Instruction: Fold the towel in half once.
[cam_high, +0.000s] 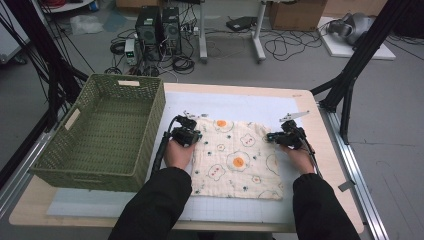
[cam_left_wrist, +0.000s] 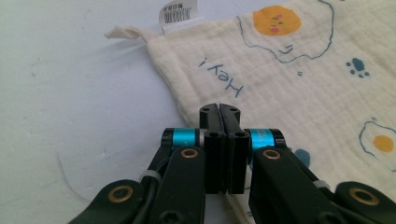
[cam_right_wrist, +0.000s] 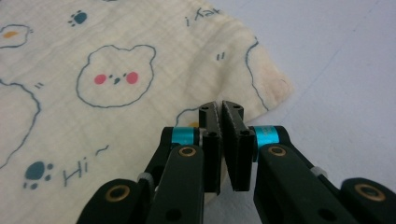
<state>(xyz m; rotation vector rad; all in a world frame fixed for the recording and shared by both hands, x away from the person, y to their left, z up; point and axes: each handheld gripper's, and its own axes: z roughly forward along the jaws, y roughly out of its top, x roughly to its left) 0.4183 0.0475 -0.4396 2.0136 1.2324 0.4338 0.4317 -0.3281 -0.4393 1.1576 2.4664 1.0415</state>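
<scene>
Cream muslin cloth (cam_high: 240, 157), printed with fried eggs, bear faces, paw prints and the words "Hey!" and "Hi~", is laid flat and roughly square on the desk (cam_high: 235, 210), beside a green basket. A small hanging loop (cam_left_wrist: 123, 32) and barcode label (cam_left_wrist: 180, 11) are seen at one far corner.

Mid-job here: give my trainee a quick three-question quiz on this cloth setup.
1. True or false: the left gripper is shut on the cloth's edge.
2. The green basket lies on which side of the cloth in the high view: A left, B right, C behind?
3. What is the right gripper pinching?

Key: 1 true. 2 A. 3 the cloth's edge near a far corner, jaws shut.
</scene>
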